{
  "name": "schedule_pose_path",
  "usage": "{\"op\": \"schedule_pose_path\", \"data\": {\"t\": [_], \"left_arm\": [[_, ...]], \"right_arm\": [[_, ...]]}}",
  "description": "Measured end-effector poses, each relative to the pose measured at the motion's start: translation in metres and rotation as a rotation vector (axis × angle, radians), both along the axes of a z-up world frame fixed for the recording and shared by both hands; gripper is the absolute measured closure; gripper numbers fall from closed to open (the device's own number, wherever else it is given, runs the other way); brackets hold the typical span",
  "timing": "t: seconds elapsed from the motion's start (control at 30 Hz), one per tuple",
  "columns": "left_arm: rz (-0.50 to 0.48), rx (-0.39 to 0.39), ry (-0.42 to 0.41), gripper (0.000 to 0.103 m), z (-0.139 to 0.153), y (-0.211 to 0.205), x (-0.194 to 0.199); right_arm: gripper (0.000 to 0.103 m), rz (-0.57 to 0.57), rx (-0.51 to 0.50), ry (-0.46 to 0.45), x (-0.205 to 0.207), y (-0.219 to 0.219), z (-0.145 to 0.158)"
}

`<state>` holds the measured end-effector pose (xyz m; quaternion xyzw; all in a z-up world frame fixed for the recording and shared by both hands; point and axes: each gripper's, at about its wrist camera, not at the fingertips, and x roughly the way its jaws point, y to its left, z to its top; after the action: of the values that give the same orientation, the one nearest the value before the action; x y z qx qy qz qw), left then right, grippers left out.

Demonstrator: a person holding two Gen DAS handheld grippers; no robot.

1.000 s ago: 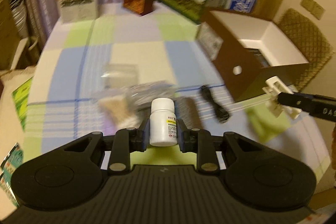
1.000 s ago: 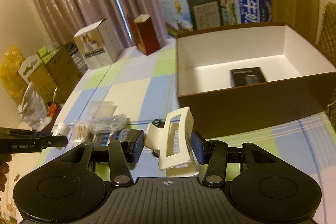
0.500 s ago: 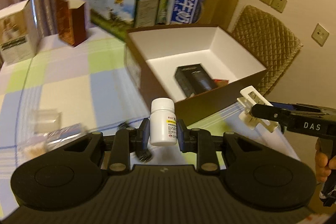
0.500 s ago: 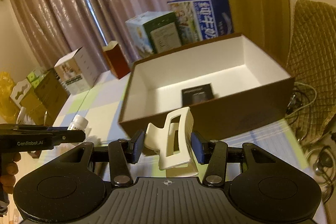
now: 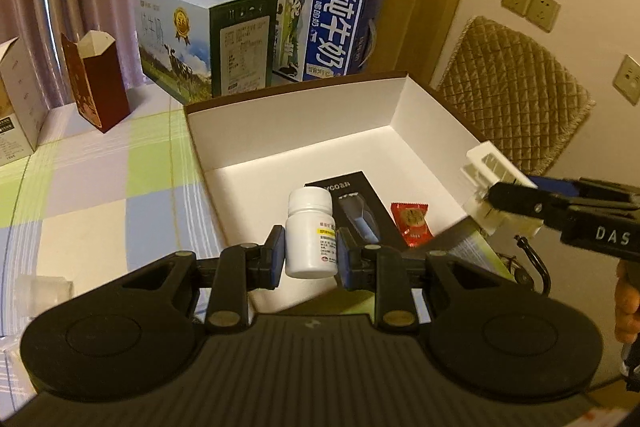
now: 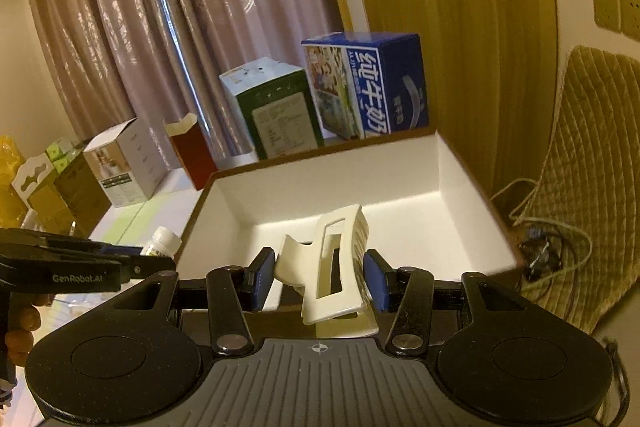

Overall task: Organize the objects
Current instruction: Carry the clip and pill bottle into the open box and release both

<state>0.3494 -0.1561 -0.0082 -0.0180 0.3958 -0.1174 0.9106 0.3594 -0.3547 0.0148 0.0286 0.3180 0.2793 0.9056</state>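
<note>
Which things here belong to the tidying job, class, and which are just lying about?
Job: left gripper holding pill bottle; right gripper holding hair claw; open box containing black packet, red sachet.

Lying about: milk cartons, red bag, chair.

One white pill bottle [image 5: 310, 231], one cream hair claw clip [image 6: 334, 269], one open brown box [image 5: 296, 147] holding one black packet [image 5: 354, 205] and one red candy [image 5: 412, 219]; two milk cartons [image 5: 204, 35].
</note>
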Motion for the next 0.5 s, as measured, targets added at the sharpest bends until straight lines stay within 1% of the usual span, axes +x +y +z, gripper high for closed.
{"op": "schedule_pose_path", "data": {"t": [0.1,0.23,0.5], "left_arm": [[0.024,0.02,0.027,0.081,-0.009,-0.006,0.018],[0.053,0.019,0.067,0.081,-0.021,-0.013,0.041],[0.101,0.035,0.16,0.081,-0.049,-0.021,0.078]], "right_arm": [[0.058,0.012,-0.014,-0.015,0.018,0.0,0.0],[0.058,0.031,-0.028,-0.013,0.041,0.002,-0.004],[0.058,0.067,-0.057,0.061,0.084,0.004,-0.025]]}}
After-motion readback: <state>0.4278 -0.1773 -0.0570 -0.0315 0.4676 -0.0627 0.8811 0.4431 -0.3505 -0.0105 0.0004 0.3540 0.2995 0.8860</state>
